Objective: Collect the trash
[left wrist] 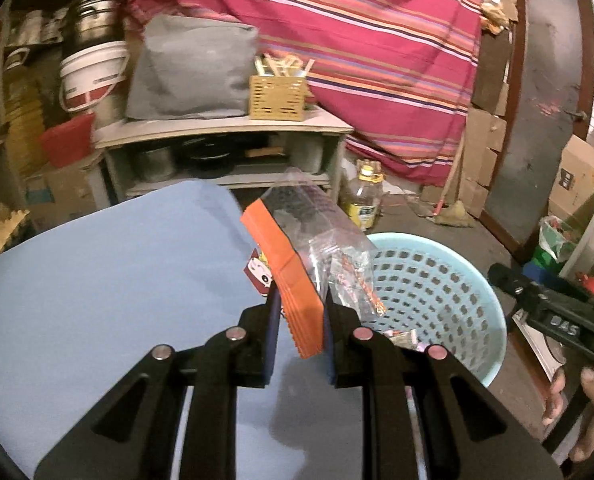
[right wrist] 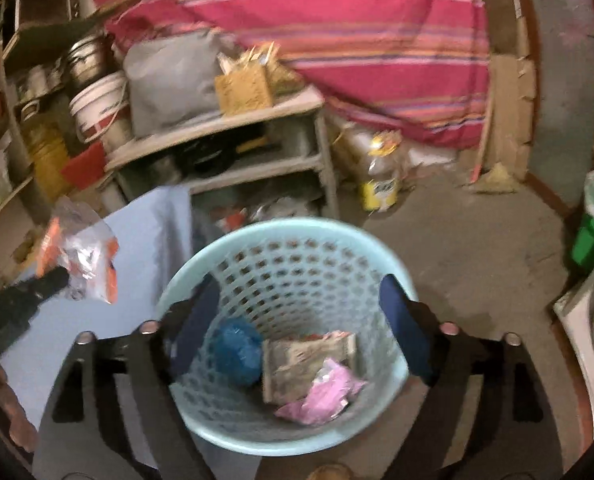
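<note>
My left gripper (left wrist: 299,308) is shut on an orange-and-clear plastic wrapper (left wrist: 297,256), held above the blue table (left wrist: 97,280) near its right edge, beside a light-blue perforated basket (left wrist: 437,280). In the right wrist view the wrapper (right wrist: 83,248) hangs from the left gripper at the left. My right gripper (right wrist: 297,320) is open and empty, directly above the basket (right wrist: 289,280). Inside lie a blue crumpled bag (right wrist: 235,350), a paper packet (right wrist: 309,356) and a pink wrapper (right wrist: 325,396).
A grey shelf unit (left wrist: 225,152) with a grey bag and a yellow box stands behind the table. An oil bottle (left wrist: 363,200) sits on the floor by a striped red curtain (left wrist: 357,40). A green bin (right wrist: 593,232) is at the right.
</note>
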Available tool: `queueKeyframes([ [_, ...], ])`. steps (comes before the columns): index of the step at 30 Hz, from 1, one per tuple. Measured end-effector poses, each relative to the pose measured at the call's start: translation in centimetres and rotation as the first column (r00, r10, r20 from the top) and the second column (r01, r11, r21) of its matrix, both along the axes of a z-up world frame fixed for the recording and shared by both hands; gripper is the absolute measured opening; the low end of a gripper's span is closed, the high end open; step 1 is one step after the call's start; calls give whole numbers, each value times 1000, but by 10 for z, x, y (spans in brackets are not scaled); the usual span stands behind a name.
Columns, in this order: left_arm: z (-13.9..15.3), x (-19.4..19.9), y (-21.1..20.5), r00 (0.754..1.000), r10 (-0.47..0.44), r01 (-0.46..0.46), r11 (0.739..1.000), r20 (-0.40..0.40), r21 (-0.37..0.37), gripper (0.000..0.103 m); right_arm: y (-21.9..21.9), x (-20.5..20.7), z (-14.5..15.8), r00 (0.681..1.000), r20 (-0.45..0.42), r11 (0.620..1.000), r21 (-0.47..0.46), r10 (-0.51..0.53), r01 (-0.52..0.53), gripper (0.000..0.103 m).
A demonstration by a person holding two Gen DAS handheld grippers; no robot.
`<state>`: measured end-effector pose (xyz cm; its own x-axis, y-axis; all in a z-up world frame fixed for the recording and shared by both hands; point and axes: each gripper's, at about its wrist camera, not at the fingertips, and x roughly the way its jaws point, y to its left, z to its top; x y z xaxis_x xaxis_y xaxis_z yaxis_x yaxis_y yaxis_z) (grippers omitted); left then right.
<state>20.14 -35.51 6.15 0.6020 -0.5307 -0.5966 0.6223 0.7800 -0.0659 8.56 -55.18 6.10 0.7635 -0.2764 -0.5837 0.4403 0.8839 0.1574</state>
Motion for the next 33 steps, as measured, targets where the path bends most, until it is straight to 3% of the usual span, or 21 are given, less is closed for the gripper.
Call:
queueKeyframes([
  [8, -38, -5, -61, 996, -65, 67, 997, -58, 37, 19, -9, -7, 6, 999, 19, 999, -27, -30, 30, 91],
  [15, -65, -2, -87, 992, -85, 94, 991, -91, 100, 22, -27, -15, 2, 997, 35, 997, 50, -67, 66, 93],
  [16, -68, -1, -87, 991, -82, 93, 990, -102, 105, 30, -28, -16, 2, 997, 34, 996, 51, -72, 70, 93],
  [17, -68, 1, -87, 991, -77, 89, 990, -111, 107, 50, -27, -16, 2, 997, 34, 996, 50, -75, 73, 93],
  [19, -68, -1, -78, 993, -54, 64, 993, -103, 103, 69, -28, -15, 1, 996, 34, 995, 54, -82, 80, 93],
  [23, -62, -9, -58, 995, -46, 57, 992, -92, 115, 69, -25, -13, 0, 997, 27, 996, 53, -77, 75, 95],
  [25, -55, -17, -36, 997, -30, 37, 994, -73, 105, 75, -16, -10, -1, 998, 19, 997, 31, -67, 66, 97],
  [29, -40, -37, 20, 998, 53, -55, 994, 15, 97, 88, 12, -2, -7, 1000, -3, 999, -35, -22, 21, 99],
  [33, -31, -59, 80, 985, 150, -158, 982, 83, 101, 90, 57, 6, -12, 998, -16, 993, -93, 67, -68, 99],
])
